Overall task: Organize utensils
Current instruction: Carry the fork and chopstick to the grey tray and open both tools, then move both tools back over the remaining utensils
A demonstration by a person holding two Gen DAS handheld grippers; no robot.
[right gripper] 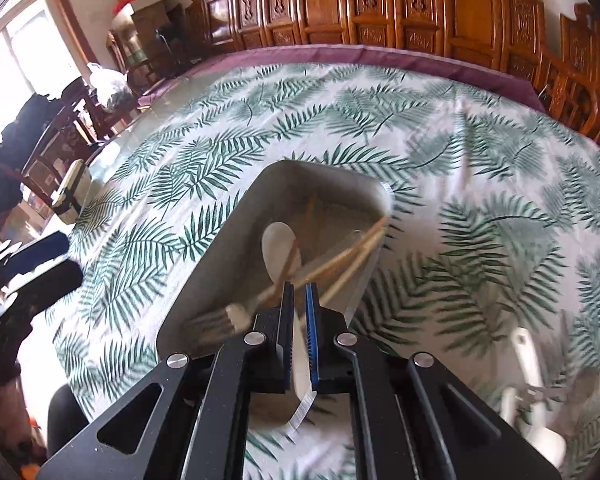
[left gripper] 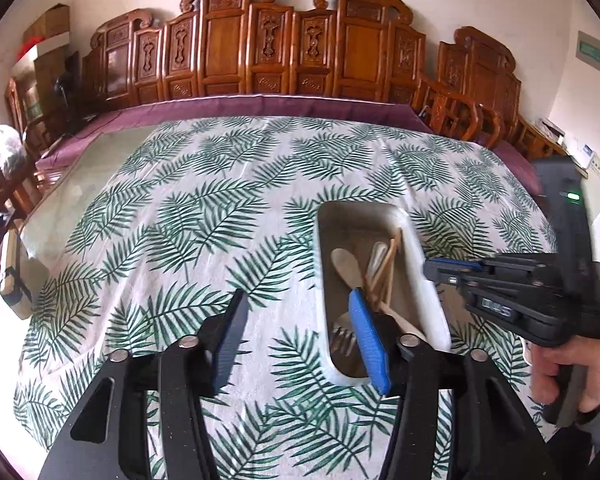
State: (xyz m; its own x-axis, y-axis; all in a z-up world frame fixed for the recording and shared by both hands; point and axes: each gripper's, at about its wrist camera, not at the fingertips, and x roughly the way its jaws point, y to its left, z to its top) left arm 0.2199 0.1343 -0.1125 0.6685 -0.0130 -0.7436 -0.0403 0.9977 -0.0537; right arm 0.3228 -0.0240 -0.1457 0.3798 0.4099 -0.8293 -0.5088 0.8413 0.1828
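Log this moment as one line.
left hand-held gripper: open, empty | right hand-held gripper: shut, empty | tray: holds spoon, chopsticks, fork

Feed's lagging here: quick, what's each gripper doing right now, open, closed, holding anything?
Left gripper: open, nothing between its fingers, above the tray.
Right gripper: shut, holding nothing visible.

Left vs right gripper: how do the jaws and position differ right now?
The left gripper stands open with nothing between its pads, beside the near end of the tray. The right gripper is nearly shut, pads close together over the tray's near side; whether it pinches the wall is unclear. Both are black with blue pads, pointing down at the table.
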